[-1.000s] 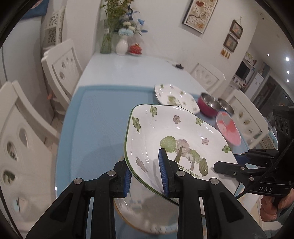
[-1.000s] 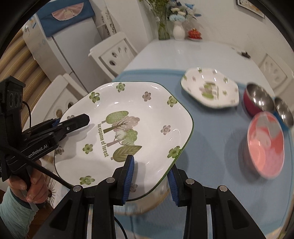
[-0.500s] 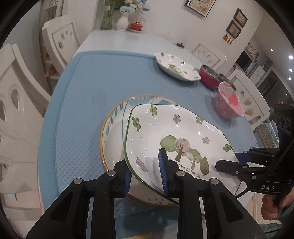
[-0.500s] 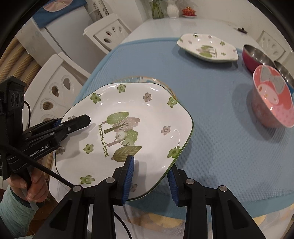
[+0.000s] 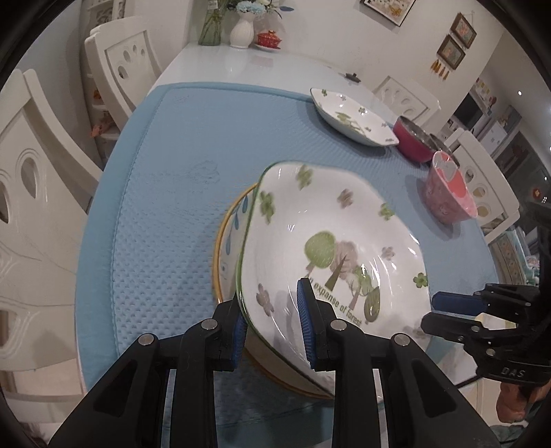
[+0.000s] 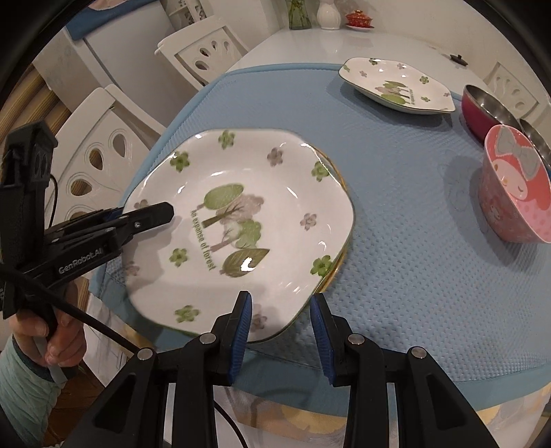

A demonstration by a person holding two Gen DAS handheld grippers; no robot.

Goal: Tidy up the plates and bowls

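A white square plate point(image 5: 337, 248) with green trees and flowers hangs just above a round yellow-rimmed plate point(image 5: 230, 237) on the blue mat point(image 5: 165, 193). My left gripper point(image 5: 272, 325) is shut on the near rim of the tree plate, one pad above it and one below. In the right wrist view my right gripper point(image 6: 280, 332) is shut on the opposite rim of the same tree plate point(image 6: 241, 213). The left gripper point(image 6: 155, 216) clamps the plate's far left side there. Only a sliver of the yellow-rimmed plate point(image 6: 340, 181) shows. I cannot tell whether the two plates touch.
A second tree plate point(image 6: 396, 86) lies at the mat's far side, next to a red steel bowl point(image 6: 489, 107) and a pink cartoon bowl point(image 6: 513, 193). White chairs point(image 5: 41, 193) line the table's left. Vases point(image 5: 241, 31) stand at its far end.
Both grippers have come down together with the tree plate. It now hangs low over the yellow-rimmed plate, which has come into view beneath it. The grips are unchanged.
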